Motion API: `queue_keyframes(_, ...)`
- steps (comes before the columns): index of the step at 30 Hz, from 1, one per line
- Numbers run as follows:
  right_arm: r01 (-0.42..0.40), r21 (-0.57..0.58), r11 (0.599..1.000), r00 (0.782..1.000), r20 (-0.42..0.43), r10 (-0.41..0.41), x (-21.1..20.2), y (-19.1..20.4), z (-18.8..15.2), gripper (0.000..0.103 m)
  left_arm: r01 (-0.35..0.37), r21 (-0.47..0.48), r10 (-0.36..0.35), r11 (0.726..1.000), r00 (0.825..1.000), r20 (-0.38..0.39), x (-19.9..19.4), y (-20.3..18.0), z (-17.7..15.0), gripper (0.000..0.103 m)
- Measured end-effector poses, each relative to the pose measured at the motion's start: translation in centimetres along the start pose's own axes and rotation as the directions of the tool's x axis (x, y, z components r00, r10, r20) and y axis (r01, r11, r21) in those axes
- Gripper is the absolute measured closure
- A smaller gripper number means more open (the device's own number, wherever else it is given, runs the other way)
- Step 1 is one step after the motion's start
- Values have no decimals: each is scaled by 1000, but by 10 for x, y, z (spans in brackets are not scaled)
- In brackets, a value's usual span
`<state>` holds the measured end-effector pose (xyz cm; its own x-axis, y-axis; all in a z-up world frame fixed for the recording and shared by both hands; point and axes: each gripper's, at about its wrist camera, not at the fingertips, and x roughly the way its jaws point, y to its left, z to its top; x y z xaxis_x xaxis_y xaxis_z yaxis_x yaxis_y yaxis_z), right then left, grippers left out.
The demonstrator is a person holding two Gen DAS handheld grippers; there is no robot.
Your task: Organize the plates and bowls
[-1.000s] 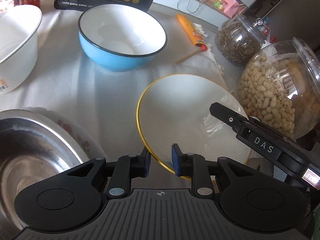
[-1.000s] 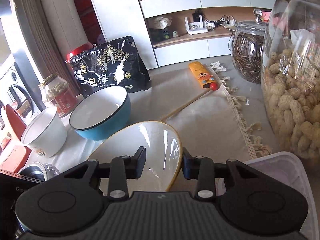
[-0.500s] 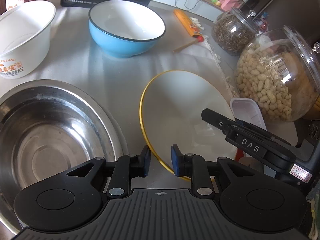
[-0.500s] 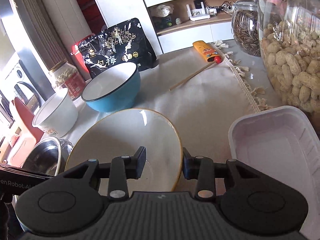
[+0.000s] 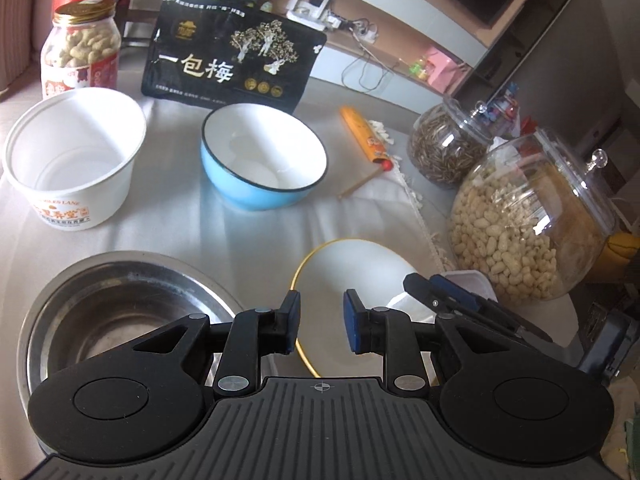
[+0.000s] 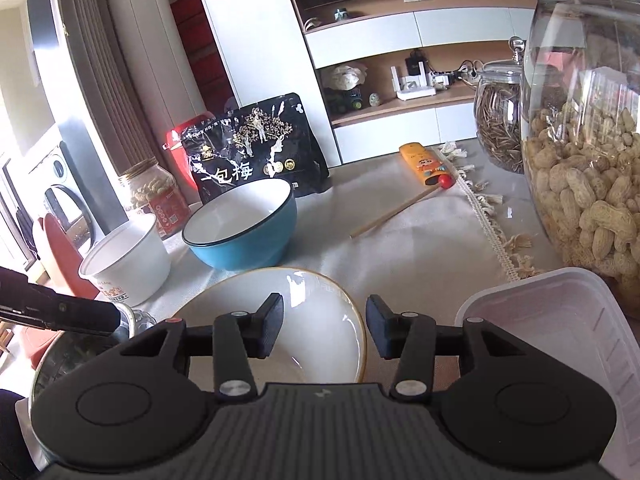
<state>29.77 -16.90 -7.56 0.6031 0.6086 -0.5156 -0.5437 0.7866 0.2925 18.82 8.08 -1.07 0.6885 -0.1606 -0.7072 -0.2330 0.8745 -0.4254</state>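
Peanut jar beside plate, steel basin opposite

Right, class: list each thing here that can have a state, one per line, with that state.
Blue bowl: upright, empty.
White tub: upright, empty.
Steel bowl: upright, empty.
Gold-rimmed plate: flat, released.
Peanut jar: lidded, nearly full.
Seed jar: lidded.
Right gripper: just opened, empty.
Left gripper: open, empty.

Left wrist view: close above the bench, tilted steeply down past own jaws. Right wrist view: lower, flatter, facing the shelves. Shared: plate, blue bowl, black bag.
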Motion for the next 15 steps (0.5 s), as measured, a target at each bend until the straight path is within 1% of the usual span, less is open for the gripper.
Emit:
queue_keyframes(2, 33, 7, 999, 999, 30, -33, -10, 5, 4, 57, 1, -13, -1, 1000, 1000, 12, 3, -3, 15, 78)
queue_keyframes(3, 26, 16, 1000, 999, 40, -26, -16, 6, 6, 55, 2, -18, -1, 1000, 1000, 11, 5, -4, 21, 78)
queue_keyframes(4, 14, 24, 1000, 999, 43, -15, -20, 7, 8, 49, 3, -23, -3, 1000, 1000, 5, 6, -5, 27, 79)
queue_keyframes(5, 2, 37, 999, 999, 41, -4, -23, 6, 11, 47, 9, -25, -9, 1000, 1000, 0, 7, -6, 31, 80)
queue_keyframes(7, 8, 38, 999, 1000, 19, -9, -19, 7, 16, 45, 35, -18, -35, 999, 999, -9, 6, -4, 37, 80)
queue_keyframes(9, 71, 47, 996, 997, -16, -70, -10, 8, 18, 45, 53, -7, -54, 999, 998, -42, 6, -2, 44, 82)
queue_keyframes(10, 90, 63, 994, 996, -30, -88, -6, 7, 18, 45, 60, -8, -60, 998, 996, -62, 7, 0, 48, 83)
queue_keyframes(12, 105, 115, 988, 993, -61, -98, 1, 5, 17, 45, 75, -5, -75, 997, 993, -91, 8, 3, 56, 83)
queue_keyframes(15, 135, 163, 977, 989, -84, -123, 11, 4, 16, 45, 78, -8, -79, 997, 986, -146, 14, 12, 63, 84)
